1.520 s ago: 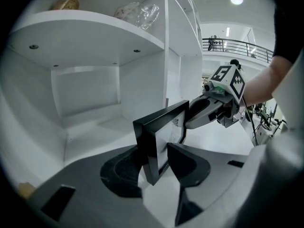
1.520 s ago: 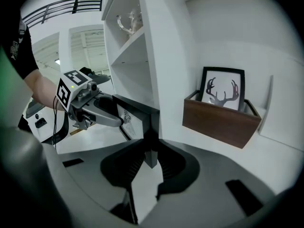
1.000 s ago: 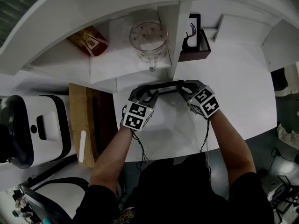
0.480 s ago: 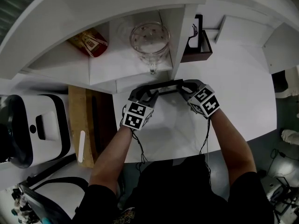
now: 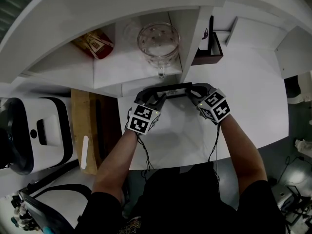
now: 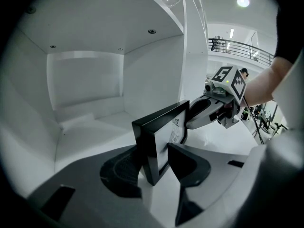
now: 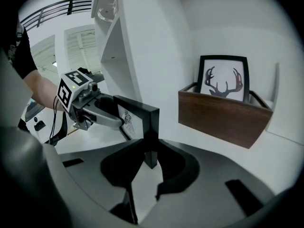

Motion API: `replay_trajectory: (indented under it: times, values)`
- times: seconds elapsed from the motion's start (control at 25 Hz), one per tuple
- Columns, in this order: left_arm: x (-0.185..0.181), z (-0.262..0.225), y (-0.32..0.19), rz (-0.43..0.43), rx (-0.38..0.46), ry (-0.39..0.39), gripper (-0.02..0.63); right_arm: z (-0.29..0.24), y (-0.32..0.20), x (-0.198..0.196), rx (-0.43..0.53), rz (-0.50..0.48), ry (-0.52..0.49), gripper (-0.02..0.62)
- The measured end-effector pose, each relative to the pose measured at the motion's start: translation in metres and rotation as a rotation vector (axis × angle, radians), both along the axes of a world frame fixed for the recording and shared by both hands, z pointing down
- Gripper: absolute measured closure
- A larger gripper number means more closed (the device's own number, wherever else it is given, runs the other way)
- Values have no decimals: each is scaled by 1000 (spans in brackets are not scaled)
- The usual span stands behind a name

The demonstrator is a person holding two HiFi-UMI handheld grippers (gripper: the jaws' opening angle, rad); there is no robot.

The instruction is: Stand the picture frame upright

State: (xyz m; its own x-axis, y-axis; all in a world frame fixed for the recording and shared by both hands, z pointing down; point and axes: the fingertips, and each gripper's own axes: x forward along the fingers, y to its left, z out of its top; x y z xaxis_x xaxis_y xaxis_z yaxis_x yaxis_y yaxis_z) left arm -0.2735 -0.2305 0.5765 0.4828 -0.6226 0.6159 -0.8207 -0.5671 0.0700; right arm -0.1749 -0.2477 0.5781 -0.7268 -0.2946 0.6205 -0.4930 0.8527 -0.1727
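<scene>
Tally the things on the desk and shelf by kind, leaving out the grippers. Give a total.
Picture frames: 2, the held frame and the antler frame
Glass mug: 1
Red packet: 1
Wooden box: 1
Wooden board: 1
White appliance: 1
Total: 7

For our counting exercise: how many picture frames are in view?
2. The left gripper and right gripper hold a black frame; an antler frame stands in the wooden box. Others may be hidden.
</scene>
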Motion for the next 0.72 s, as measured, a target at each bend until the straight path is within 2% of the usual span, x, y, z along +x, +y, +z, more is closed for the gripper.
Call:
replay_trajectory:
  times: [0.16,0.32,0.56,0.72]
  values:
    - [-1,-1,0,-5,2,1,429,0,-1,0,4,2,8,517]
    - [-10,-4,1,-33,15,6,417,2,0,3,18,5,35,484]
    - [-27,-10,12,-76,30,14,410,0,6,20,8,59,35,471]
    - [-33,-12,25,-72,30,9,410,-3,14,32,14,84,46,471]
